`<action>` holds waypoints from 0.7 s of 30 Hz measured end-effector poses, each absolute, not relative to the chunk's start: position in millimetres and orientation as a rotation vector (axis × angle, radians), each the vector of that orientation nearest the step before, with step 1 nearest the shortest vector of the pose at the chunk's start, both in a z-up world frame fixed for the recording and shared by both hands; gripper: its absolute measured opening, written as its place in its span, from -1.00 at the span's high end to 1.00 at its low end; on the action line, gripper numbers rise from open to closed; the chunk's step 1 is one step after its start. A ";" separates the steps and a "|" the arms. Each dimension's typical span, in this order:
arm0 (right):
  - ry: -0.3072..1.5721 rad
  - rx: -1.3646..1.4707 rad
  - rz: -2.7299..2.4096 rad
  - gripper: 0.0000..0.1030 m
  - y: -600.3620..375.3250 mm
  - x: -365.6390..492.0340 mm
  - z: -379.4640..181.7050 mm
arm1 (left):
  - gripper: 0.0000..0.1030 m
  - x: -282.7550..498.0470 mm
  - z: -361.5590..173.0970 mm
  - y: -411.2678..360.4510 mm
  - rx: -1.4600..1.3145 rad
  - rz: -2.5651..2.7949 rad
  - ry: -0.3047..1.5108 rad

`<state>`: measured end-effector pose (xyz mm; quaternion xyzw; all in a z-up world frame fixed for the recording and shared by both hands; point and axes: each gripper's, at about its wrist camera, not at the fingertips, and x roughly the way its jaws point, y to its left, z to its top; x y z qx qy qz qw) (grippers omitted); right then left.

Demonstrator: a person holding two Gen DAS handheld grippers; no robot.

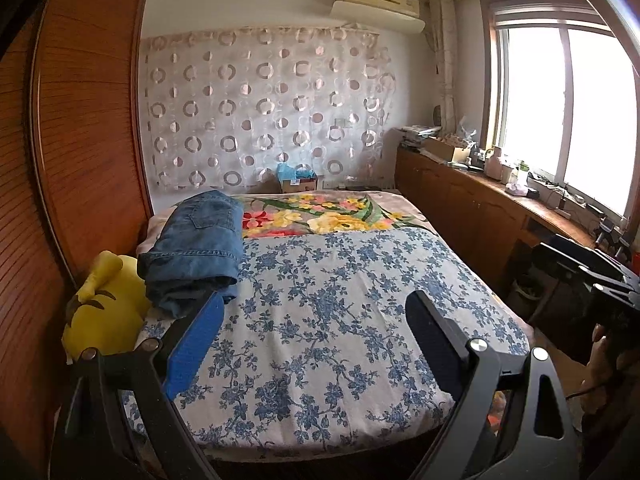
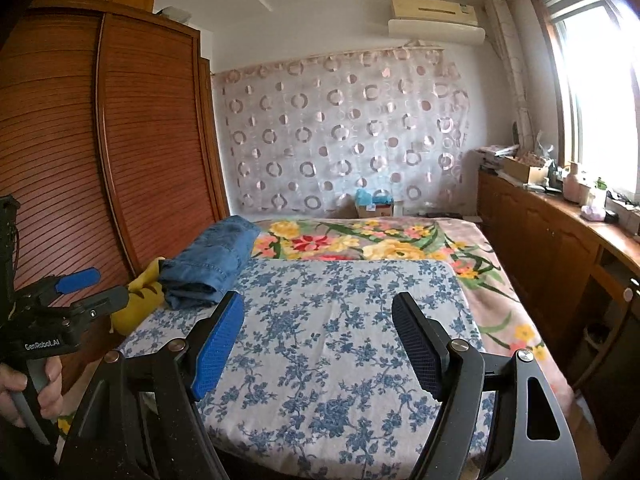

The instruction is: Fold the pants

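folded jeans (image 1: 198, 248) lie on the bed (image 1: 340, 300); left tongs (image 1: 316, 320) and right tongs (image 2: 318, 320) gape wide, empty.

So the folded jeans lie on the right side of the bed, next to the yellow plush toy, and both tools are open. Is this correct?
Not quite: the folded jeans lie on the left side of the bed, by the wardrobe, as the left wrist view shows. The rest holds: they are next to the yellow plush toy, and the left tool and right tool are open.

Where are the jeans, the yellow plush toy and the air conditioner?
jeans (image 1: 200, 248): left wrist view, top folded layer.
yellow plush toy (image 1: 108, 312): left wrist view, its face.
air conditioner (image 2: 436, 20): right wrist view, front panel.
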<state>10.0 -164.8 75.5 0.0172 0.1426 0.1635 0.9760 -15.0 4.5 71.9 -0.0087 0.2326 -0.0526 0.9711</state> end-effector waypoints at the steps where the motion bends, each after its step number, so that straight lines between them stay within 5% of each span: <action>1: 0.288 0.031 0.329 -0.51 -162.8 9.5 75.5 | -0.80 -14.5 71.0 4.9 -0.018 -0.104 0.470; 21: 0.291 0.029 0.332 -0.51 -186.7 5.2 68.9 | -0.80 -15.9 72.9 7.1 -0.019 -0.099 0.464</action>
